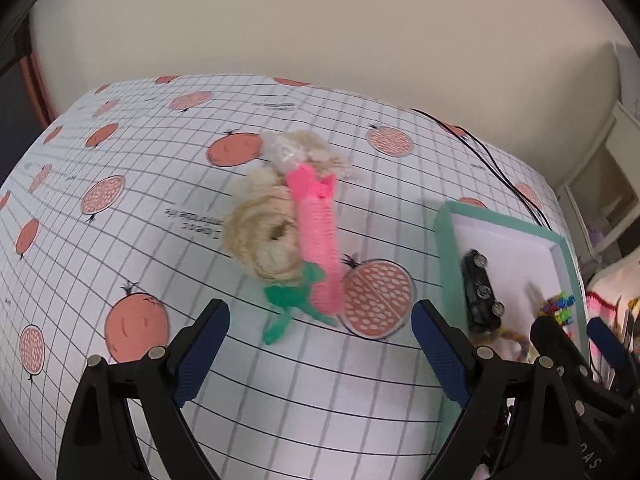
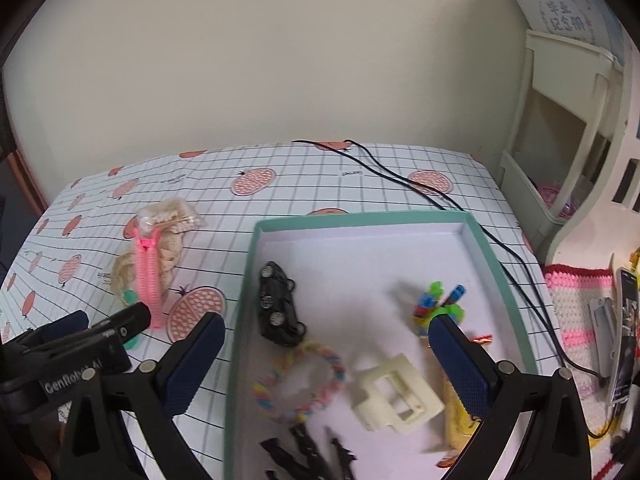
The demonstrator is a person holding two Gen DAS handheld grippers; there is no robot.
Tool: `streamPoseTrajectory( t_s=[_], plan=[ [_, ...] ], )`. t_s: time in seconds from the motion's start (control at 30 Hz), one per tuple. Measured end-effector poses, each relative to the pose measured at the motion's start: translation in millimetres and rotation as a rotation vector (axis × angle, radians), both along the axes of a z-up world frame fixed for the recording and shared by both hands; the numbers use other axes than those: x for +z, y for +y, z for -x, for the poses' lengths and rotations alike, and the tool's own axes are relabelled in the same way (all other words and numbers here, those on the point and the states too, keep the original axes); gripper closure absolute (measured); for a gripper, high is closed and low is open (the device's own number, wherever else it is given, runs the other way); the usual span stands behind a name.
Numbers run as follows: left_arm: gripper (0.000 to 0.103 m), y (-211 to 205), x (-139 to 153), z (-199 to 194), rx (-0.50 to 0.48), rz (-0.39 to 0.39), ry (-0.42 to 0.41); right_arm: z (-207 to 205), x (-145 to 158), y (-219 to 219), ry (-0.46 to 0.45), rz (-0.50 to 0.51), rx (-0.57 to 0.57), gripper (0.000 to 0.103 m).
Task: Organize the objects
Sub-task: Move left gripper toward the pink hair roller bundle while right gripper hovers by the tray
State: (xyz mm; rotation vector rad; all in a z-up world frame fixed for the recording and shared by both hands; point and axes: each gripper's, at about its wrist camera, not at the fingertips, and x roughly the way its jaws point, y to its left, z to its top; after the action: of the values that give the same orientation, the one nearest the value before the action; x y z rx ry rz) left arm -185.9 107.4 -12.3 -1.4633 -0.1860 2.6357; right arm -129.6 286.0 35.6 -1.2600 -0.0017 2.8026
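A pink ribbed toy with green leaves (image 1: pixel 318 248) (image 2: pixel 149 280) lies on the fruit-print tablecloth (image 1: pixel 120 220), leaning on a beige scrunchie (image 1: pixel 260 240) (image 2: pixel 120 272). Behind them sits a clear bag of cotton swabs (image 1: pixel 296 152) (image 2: pixel 172 216). My left gripper (image 1: pixel 320 344) (image 2: pixel 104 320) hovers open just short of the pink toy, holding nothing. My right gripper (image 2: pixel 328 360) (image 1: pixel 578 340) stands open and empty over the green-rimmed box (image 2: pixel 240 320) (image 1: pixel 444 248). The box holds a black toy car (image 2: pixel 278 304) (image 1: pixel 480 292), a rainbow rope ring (image 2: pixel 300 384), a cream clip (image 2: pixel 396 396) and a colourful brick toy (image 2: pixel 436 304).
Black hair clips (image 2: pixel 308 452) lie at the box's near edge. A black cable (image 2: pixel 400 178) runs across the cloth behind the box. To the right are a white shelf unit (image 2: pixel 560 120), a crocheted mat (image 2: pixel 580 304) and a phone (image 2: pixel 626 340).
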Motion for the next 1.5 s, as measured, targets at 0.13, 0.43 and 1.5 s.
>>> streamPoseTrajectory(
  t_s=[0.13, 0.43, 1.5],
  plan=[
    [0.01, -24, -3, 8, 0.052, -0.017, -0.019, 5, -1, -15, -0.002, 0.003, 0.025, 0.0],
    [0.01, -83, -14, 26, 0.172, -0.086, -0.053, 14, -2, -52, 0.0, 0.016, 0.101, 0.0],
    [0.011, -80, -29, 41, 0.036, -0.148, -0.049, 77, -3, -81, -0.019, 0.164, 0.123, 0.014]
  ],
)
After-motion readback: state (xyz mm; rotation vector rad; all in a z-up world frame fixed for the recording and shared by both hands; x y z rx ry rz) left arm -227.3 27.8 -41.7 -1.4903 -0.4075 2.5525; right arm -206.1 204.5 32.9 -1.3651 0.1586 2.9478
